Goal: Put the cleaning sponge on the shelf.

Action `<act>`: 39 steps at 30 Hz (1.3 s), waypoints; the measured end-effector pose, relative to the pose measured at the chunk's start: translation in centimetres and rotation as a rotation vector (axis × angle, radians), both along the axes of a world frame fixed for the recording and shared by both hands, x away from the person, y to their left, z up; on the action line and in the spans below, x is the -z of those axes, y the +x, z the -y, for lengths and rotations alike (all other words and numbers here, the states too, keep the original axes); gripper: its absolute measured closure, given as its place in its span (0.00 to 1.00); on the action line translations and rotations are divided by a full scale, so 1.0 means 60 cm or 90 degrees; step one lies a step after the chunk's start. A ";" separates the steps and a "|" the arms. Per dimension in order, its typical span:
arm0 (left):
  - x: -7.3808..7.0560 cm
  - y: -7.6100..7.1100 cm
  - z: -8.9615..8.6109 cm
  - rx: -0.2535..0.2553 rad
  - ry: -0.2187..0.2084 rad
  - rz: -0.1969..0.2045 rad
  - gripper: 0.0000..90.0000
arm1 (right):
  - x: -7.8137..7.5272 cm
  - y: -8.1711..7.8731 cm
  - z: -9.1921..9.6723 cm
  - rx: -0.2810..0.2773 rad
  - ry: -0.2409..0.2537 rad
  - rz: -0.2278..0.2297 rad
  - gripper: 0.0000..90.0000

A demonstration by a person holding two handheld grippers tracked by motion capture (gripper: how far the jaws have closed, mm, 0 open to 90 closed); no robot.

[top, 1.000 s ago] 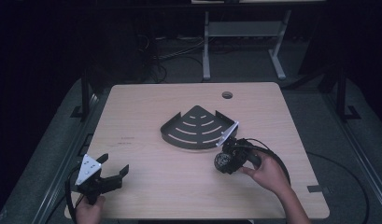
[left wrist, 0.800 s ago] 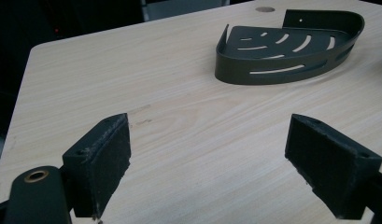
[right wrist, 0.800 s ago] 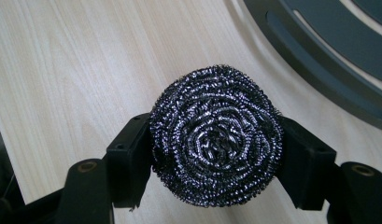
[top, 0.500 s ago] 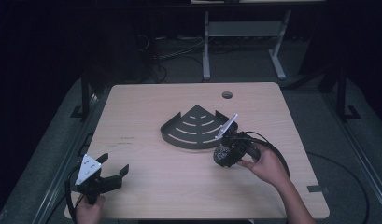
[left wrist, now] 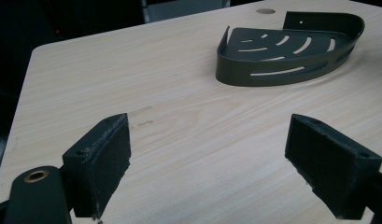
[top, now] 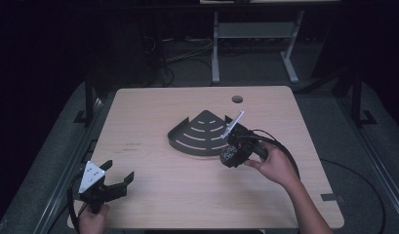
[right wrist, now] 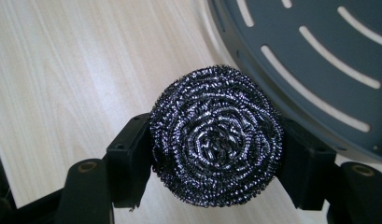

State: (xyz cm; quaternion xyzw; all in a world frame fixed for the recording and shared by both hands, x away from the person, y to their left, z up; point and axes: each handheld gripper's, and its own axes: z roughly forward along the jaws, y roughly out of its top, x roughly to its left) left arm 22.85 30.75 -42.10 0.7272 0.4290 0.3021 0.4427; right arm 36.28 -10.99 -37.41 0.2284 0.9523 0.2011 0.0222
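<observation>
- at the right edge of the dark slotted corner caddy [top: 199, 134], mid surface [top: 153, 105], the right hand-held gripper [top: 231, 155] pinches a steel wool scourer [right wrist: 215, 135], one pad on each side of the coil
- scourer is off the wood, held just beside the caddy's curved rim; in the right gripper view the rim and slots sit right behind it
- left hand-held gripper [top: 120, 184] is at the near-left corner, jaws spread wide with nothing between them, well apart from the caddy; its own view shows bare wood between the pads [left wrist: 103, 161]
- likely step: lifting the scourer over the rim to drop it in the caddy
- risk: scourer is springy and held only by its sides, so it could squirm or pop out if the grip eases early
- risk: coming in too low would catch the rim and shove or tip the light caddy, since nothing steadies it
- risk: loose wire strands may snag on a pad or a slot at release, dragging the scourer back out
- risk: the trailing cable [top: 285, 155] near the caddy could nudge it
</observation>
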 end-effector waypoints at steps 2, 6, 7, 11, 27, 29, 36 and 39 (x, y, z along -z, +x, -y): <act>0.000 0.000 0.000 0.000 -0.001 0.000 0.15 | -0.002 0.004 -0.002 0.001 0.000 0.001 0.37; 0.000 0.000 0.000 0.001 -0.001 0.000 0.15 | -0.007 0.013 -0.006 -0.001 0.004 0.000 0.37; 0.000 0.000 0.000 0.001 0.000 0.000 0.15 | -0.009 0.015 -0.007 0.000 0.003 0.001 0.37; 0.000 0.000 0.001 0.002 0.000 0.000 0.15 | -0.012 0.023 -0.012 0.001 0.002 0.001 0.37; 0.000 0.000 0.000 0.001 -0.001 0.003 0.15 | -0.012 0.051 -0.031 0.002 -0.008 0.001 0.37; 0.000 0.000 0.000 0.002 0.000 0.002 0.15 | -0.013 0.054 -0.032 0.005 -0.009 0.002 0.37; -0.001 0.000 0.000 0.002 -0.001 0.003 0.15 | -0.017 0.067 -0.038 0.007 -0.012 0.002 0.37; -0.001 0.000 0.000 0.001 -0.001 0.003 0.15 | -0.019 0.073 -0.042 0.007 -0.014 0.002 0.37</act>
